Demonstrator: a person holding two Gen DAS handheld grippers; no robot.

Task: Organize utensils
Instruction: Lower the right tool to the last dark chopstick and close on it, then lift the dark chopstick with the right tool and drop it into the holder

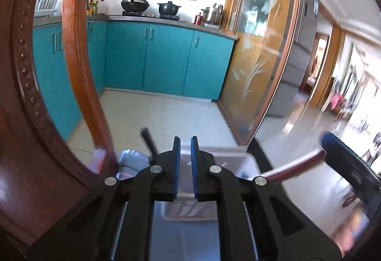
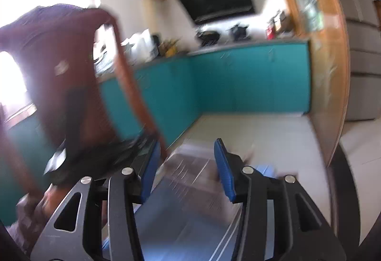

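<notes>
Jaws on the left gripper (image 1: 185, 165) stand nearly shut with nothing between them, poised over a white utensil tray (image 1: 250, 161), likely ready to sort. The right gripper (image 2: 185, 170) is parted, also empty (its view is badly blurred). A dark-handled utensil (image 1: 148, 142) rises beside the tray. Beyond are the shiny blue-grey tabletop (image 1: 183, 237), a wooden chair (image 1: 78, 51) and teal kitchen cabinets (image 1: 166, 58).
</notes>
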